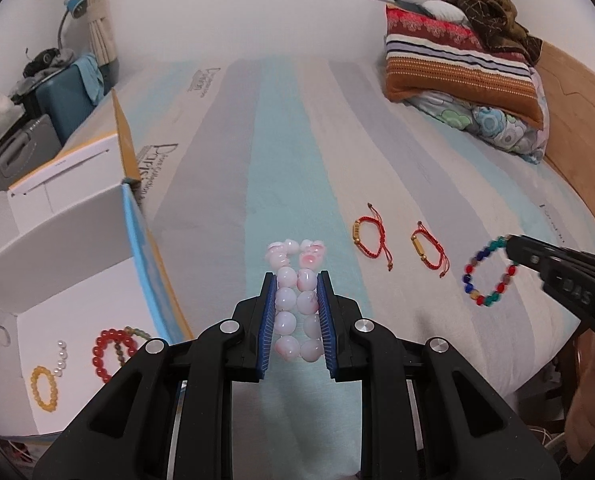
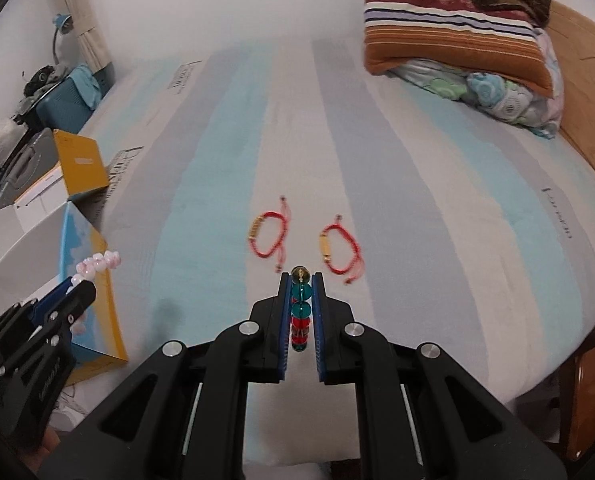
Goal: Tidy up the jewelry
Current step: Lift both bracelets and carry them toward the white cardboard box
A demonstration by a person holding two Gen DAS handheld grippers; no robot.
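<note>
Our left tool [image 1: 297, 312] clamps the pink bracelet [image 1: 297, 300], and our right tool [image 2: 300, 312] pinches the colored bracelet [image 2: 300, 308]; both hang clear of the bed [image 1: 337, 120]. To the left tool's left sits the open box [image 1: 77, 240], already holding a red, a yellow, a pearl and a dull green bracelet. Just ahead of the right tool, two red cord bracelets [image 2: 267, 232] lie on the bed. We judge the job about half done.
</note>
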